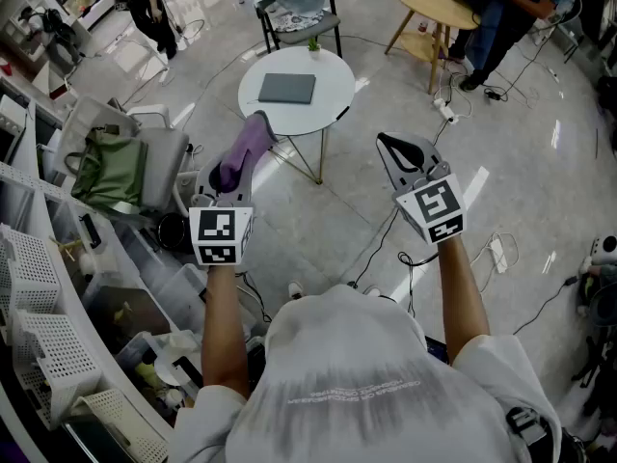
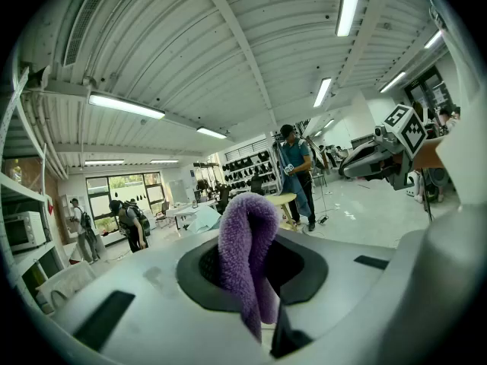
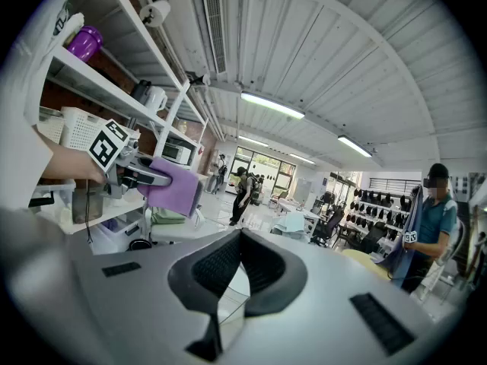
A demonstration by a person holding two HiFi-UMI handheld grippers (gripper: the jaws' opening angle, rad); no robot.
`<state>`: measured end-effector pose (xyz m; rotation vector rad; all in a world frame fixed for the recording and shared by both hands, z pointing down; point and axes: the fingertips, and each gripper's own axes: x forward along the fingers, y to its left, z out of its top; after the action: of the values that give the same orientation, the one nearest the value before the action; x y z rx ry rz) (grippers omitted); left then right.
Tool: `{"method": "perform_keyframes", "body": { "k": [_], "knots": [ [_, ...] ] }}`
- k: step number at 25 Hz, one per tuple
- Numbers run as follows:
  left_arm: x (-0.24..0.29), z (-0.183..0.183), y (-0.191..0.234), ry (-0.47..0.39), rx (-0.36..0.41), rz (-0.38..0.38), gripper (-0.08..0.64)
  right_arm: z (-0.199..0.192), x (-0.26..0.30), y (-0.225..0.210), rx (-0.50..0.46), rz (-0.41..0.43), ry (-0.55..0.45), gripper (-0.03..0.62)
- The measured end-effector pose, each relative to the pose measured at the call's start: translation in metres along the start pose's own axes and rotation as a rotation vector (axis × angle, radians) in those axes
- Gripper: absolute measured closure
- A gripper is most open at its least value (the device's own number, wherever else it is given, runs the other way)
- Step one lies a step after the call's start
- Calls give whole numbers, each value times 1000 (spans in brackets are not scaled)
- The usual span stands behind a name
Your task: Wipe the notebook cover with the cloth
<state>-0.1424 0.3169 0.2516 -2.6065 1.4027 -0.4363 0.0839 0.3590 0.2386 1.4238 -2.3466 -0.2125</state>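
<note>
A grey notebook (image 1: 286, 88) lies shut on a small round white table (image 1: 333, 80), well ahead of both grippers. My left gripper (image 1: 229, 174) is shut on a purple cloth (image 1: 247, 146), which sticks up from between its jaws towards the table; the cloth (image 2: 242, 238) fills the middle of the left gripper view. My right gripper (image 1: 386, 144) is held level with it on the right, its black jaws meeting at the tips with nothing between them (image 3: 240, 236). Both grippers hover over the floor, short of the table.
A chair (image 1: 301, 19) stands behind the white table and a wooden round table (image 1: 439, 6) is at the back right with a person beside it. At the left are shelves, baskets and a green bag (image 1: 109, 170). Cables and a power strip (image 1: 445, 111) lie on the floor.
</note>
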Motion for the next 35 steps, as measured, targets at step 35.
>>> {"method": "perform_keyframes", "body": {
  "k": [35],
  "knots": [
    [67, -34, -26, 105, -42, 69, 506, -52, 51, -71, 97, 86, -11, 591]
  ]
}}
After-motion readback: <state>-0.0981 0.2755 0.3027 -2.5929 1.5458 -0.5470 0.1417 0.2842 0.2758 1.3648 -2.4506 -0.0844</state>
